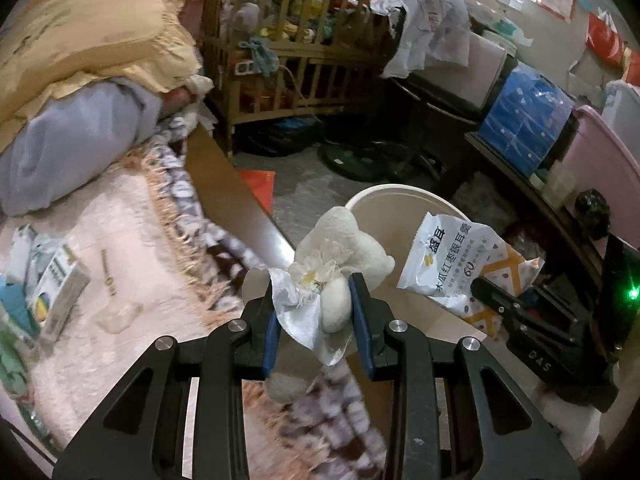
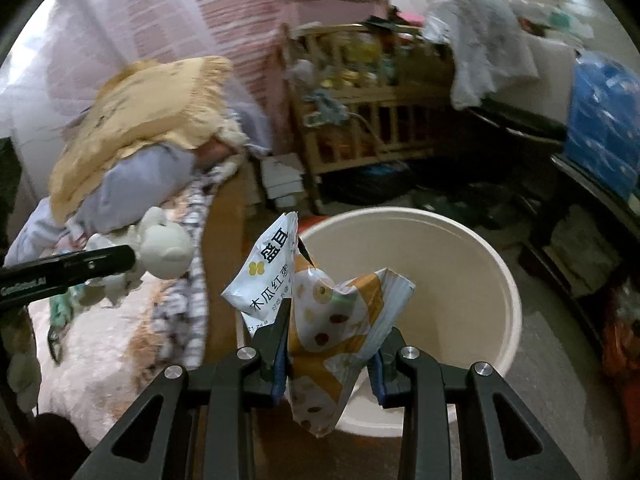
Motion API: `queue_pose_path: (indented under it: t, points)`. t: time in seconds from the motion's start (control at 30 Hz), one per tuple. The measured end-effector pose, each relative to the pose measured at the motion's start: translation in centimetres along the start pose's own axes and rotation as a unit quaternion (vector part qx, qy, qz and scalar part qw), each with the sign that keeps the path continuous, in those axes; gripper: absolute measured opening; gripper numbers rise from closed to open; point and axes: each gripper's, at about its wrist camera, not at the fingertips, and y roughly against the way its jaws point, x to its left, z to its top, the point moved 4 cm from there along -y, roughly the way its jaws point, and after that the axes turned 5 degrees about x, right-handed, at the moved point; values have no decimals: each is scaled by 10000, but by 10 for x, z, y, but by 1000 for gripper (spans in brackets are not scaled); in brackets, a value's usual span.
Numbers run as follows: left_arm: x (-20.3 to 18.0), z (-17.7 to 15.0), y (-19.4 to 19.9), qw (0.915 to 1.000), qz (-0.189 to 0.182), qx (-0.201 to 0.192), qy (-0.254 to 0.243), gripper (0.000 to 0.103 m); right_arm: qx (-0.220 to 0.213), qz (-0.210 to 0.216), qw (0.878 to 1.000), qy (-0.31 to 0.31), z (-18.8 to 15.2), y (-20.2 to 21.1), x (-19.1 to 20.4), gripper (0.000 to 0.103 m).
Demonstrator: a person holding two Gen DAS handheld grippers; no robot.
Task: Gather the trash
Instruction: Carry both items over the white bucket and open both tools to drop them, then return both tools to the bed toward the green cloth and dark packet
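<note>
Clamping a small white plush bear [image 1: 340, 276] with a satin ribbon between its blue pads, the left gripper [image 1: 318, 320] holds it beside the bed's edge, just short of the cream bucket [image 2: 472, 280]. The right gripper [image 2: 330, 356] pinches a crumpled white-and-orange snack wrapper [image 2: 320, 320] over the bucket's near rim. Beyond stands a wooden crib [image 1: 296, 64] crowded with clutter.
</note>
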Motion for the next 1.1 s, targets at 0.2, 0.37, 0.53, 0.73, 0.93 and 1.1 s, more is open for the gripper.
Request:
queue_pose_path:
  t: [0.2,0.37,0.53,0.73,0.93,1.1]
  points:
    - [-23,5,-24,9997,-41,119,-201,29,84,-181,9990,-408,-2,-6,-32,31]
    - [-34,8,-43,9994,-113,228,-247,29,136,-398,9976,-546,-3,-8,-46,31]
    - [-41,10,-56,9989,-235,286,-272,29,200,-529,9966,-604,-2,-13,-53,31]
    - [-52,13,-65,9978,-526,308,-277,31,181,-842,9939,-683,-1,-13,-60,43]
    - [-55,15,-66,9955,-890,310,-116,53,84,-813,9933,-816,2,-9,-62,49]
    - [-49,14,-58,9967,-763,267,-120,58,131,-722,9941,-797,1,-12,-58,50]
